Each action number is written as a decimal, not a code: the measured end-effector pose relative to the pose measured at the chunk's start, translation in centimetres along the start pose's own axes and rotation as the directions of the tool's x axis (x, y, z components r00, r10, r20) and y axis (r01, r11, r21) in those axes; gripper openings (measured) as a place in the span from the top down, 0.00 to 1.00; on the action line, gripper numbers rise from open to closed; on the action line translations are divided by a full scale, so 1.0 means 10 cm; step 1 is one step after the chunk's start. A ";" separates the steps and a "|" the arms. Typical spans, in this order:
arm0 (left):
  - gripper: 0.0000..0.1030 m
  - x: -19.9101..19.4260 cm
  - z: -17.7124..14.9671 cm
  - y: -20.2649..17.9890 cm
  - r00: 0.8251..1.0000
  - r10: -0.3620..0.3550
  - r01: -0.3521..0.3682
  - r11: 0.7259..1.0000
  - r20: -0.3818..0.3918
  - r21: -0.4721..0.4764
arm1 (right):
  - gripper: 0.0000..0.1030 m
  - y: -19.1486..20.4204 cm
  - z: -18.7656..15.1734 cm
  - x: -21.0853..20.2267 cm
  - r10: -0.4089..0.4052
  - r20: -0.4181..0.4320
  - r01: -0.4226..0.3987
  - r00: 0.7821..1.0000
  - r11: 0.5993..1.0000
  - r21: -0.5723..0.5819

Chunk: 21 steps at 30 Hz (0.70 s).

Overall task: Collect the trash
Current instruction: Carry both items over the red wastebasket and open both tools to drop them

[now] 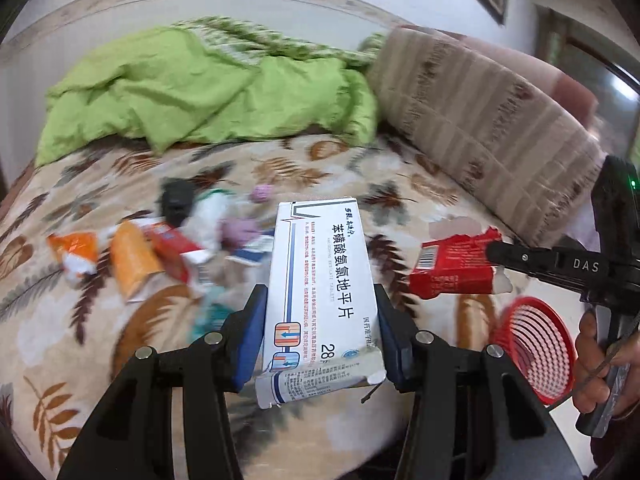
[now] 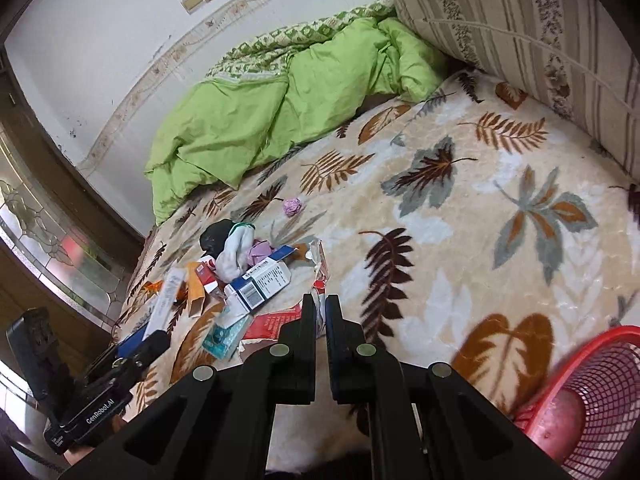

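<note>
My left gripper (image 1: 318, 300) is shut on a white and blue medicine box (image 1: 318, 280) and holds it above the bed. My right gripper (image 2: 320, 308) is shut on a red crumpled wrapper (image 1: 452, 268), seen edge-on between its fingers (image 2: 320, 280). A pile of trash lies on the leaf-patterned blanket: orange boxes (image 1: 132, 262), a red box (image 1: 172, 250), a white sock-like cloth (image 2: 236, 252), a blue and white box (image 2: 260, 282), a purple paper ball (image 2: 292, 206). A red mesh basket (image 2: 592, 396) stands at the bed's near right, also seen in the left wrist view (image 1: 536, 346).
A green quilt (image 2: 280, 116) is bunched at the far side against the white wall. A striped cushion (image 2: 520, 40) lies along the right. A black object (image 2: 216, 236) sits in the trash pile. The bed's left edge drops to a patterned glass door (image 2: 48, 236).
</note>
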<state>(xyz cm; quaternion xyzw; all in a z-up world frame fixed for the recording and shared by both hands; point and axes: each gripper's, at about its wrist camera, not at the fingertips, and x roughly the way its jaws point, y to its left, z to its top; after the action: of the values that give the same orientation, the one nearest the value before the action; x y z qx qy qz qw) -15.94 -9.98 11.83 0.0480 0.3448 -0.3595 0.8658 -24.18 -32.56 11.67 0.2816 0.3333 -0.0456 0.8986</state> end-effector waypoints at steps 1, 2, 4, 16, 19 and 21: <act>0.52 0.02 0.00 -0.09 1.000 -0.020 0.020 1.000 -0.007 0.015 | 0.95 -0.03 -0.02 -0.06 -0.006 0.005 0.006 1.000 1.000 0.000; 0.52 0.06 0.01 -0.20 0.999 -0.045 0.046 0.998 -0.019 0.031 | 0.95 -0.08 -0.04 -0.14 -0.017 0.011 0.017 1.000 1.000 0.001; 0.52 0.12 0.01 -0.39 0.996 -0.083 0.085 0.995 -0.038 0.057 | 0.95 -0.20 -0.08 -0.31 -0.042 0.019 0.042 0.999 0.999 0.007; 0.52 0.57 -0.15 -1.85 0.911 -0.328 0.385 0.894 -0.249 0.228 | 0.95 -1.27 -0.41 -1.43 -0.332 0.031 0.327 0.943 0.939 0.107; 0.52 0.71 -0.25 -2.15 0.886 -0.346 0.426 0.871 -0.309 0.244 | 0.95 -1.43 -0.50 -1.52 -0.366 0.012 0.362 0.930 0.923 0.132; 0.52 0.81 -0.31 -2.34 0.867 -0.352 0.450 0.857 -0.352 0.251 | 0.95 -1.54 -0.57 -1.56 -0.389 -0.004 0.385 0.921 0.910 0.152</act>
<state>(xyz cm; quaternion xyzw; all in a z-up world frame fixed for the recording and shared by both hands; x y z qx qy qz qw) -28.90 -30.96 8.24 0.1691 0.4076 -0.5745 0.6894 -43.73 -44.08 10.56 0.2758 0.3661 -0.2514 0.8525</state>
